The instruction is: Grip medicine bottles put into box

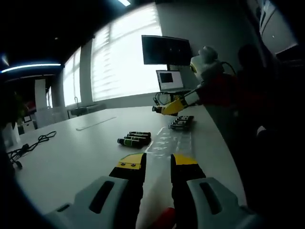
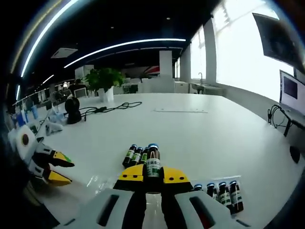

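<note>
Right gripper (image 2: 152, 175) pinches one medicine bottle (image 2: 153, 162) upright above the table, near the box (image 2: 219, 192), so I can lower it beside bottles already there; left gripper (image 1: 158, 166) waits spread.

— Count inside the clear box (image 1: 167, 141)?
— Four boxed bottles (image 2: 223, 193), at one end
— Loose beside the box?
— Three lying bottles (image 2: 137, 156), plus one held bottle (image 2: 153, 164) pinched in the right gripper (image 2: 153, 173)
— Beyond the box?
— Two monitors (image 1: 166, 50)
</note>
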The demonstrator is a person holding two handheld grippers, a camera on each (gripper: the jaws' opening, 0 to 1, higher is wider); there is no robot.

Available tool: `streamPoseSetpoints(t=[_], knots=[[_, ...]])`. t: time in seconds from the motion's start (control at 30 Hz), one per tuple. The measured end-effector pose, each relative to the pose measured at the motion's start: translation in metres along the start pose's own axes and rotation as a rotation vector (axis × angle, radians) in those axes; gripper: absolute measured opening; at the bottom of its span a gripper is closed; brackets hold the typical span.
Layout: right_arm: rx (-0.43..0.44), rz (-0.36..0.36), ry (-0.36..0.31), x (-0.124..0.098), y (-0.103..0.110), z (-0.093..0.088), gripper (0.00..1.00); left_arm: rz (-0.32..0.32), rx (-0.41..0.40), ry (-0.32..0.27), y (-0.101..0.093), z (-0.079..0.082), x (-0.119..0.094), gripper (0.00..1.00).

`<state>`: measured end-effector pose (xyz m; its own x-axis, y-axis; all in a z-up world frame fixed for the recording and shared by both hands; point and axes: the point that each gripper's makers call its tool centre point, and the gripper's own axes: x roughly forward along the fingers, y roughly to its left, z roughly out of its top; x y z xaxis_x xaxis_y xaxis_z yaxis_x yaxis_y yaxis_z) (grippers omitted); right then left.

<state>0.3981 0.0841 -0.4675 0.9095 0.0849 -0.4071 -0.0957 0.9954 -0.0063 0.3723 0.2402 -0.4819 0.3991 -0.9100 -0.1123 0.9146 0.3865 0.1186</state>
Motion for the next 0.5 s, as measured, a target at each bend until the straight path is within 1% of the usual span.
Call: streamPoseSetpoints(t=[0.1,0.27,0.5], knots=[[-0.027,-0.021,0.032,0.002,0.001,-0.007,0.07,0.003,-0.008,0.003,0.001,-0.001,0.001,0.14],[-0.077,-0.062,0.087,-0.003,0.001,-0.02,0.07,0.008,-0.009,0.009,0.003,-0.002,0.002,0.14],[-0.092,-0.081,0.131,-0.003,0.0,-0.034,0.07,0.004,-0.02,0.006,0.002,-0.001,0.003,0.14]])
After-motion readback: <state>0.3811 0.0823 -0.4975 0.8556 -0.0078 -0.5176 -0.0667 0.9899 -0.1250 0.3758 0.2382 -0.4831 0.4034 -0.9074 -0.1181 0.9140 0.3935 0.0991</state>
